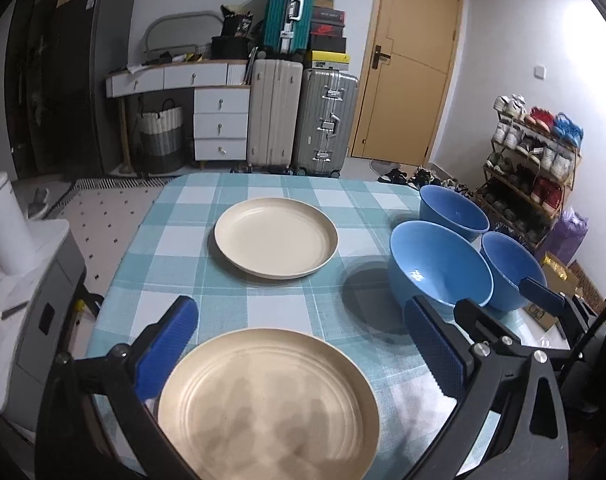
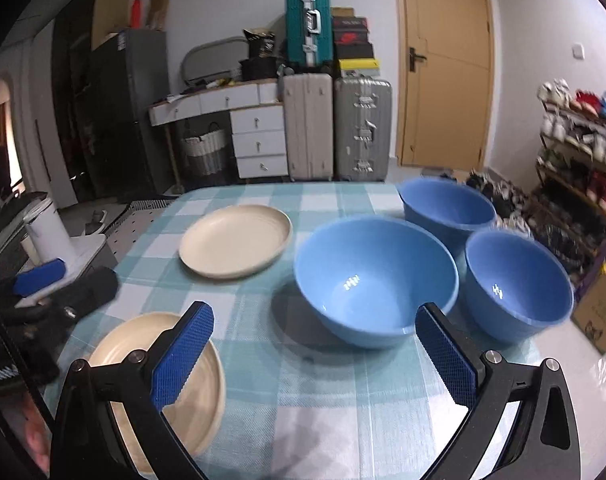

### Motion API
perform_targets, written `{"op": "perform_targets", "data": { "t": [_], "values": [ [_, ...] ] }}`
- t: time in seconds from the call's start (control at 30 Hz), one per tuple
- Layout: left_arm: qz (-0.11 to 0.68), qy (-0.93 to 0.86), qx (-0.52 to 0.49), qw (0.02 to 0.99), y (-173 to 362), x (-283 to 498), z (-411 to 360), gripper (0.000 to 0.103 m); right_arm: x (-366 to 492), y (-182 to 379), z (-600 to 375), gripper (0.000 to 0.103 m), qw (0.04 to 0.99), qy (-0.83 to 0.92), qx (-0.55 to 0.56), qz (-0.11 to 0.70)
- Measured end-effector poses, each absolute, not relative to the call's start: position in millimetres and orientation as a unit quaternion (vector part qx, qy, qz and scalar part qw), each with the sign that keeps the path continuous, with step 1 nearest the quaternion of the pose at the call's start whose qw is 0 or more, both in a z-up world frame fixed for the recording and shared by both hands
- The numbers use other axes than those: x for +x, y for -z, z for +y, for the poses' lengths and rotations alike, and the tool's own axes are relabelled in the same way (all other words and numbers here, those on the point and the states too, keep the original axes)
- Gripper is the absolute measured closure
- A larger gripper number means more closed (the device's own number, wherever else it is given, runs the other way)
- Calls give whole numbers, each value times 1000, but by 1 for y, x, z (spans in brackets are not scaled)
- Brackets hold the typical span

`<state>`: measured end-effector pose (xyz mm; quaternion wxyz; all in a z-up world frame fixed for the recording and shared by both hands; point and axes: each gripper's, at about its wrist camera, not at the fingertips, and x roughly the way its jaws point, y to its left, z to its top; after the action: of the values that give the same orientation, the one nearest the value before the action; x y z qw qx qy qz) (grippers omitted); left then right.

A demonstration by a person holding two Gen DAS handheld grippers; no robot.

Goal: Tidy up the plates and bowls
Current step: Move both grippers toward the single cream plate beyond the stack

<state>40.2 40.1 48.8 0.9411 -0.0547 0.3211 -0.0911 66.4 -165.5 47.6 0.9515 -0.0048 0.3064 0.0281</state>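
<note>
On the checked tablecloth (image 1: 175,236), nearest edge: the near cream plate (image 1: 269,404) is lying flat, sitting between the spread fingers of the left gripper (image 1: 299,354), which is gaping and gripping nothing.
Right side, close in: the right gripper (image 2: 315,354) is hovering released too, jaws wide, pointing at the large blue bowl (image 2: 377,280) just ahead of it.
Beside that: a smaller blue bowl (image 2: 517,284) is standing just right of the large one; I cannot tell whether they are touching.
Farther back: a second cream plate (image 1: 276,238) is resting mid-table, well apart from the first, and a third blue bowl (image 2: 447,208) is sitting near the far right corner.
Handling: these are looking like stiff, light, smooth-glazed pieces, probably slippery; pinching each across the rim is seeming safest, the plates by their raised lip.
Beyond the table: suitcases (image 1: 303,120) are standing by the door (image 1: 407,60).
</note>
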Motion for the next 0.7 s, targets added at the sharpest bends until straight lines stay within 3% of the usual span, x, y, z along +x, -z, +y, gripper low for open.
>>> {"op": "perform_targets", "data": {
  "t": [0.23, 0.5, 0.7],
  "values": [
    [317, 72, -65, 944, -62, 52, 68, 0, 96, -52, -153, 1, 925, -61, 46, 371],
    [342, 49, -130, 929, -54, 89, 113, 0, 135, -67, -142, 1, 924, -70, 60, 371],
    [353, 43, -118, 927, -38, 115, 111, 0, 176, -76, -128, 1, 920, -90, 55, 378]
  ]
}}
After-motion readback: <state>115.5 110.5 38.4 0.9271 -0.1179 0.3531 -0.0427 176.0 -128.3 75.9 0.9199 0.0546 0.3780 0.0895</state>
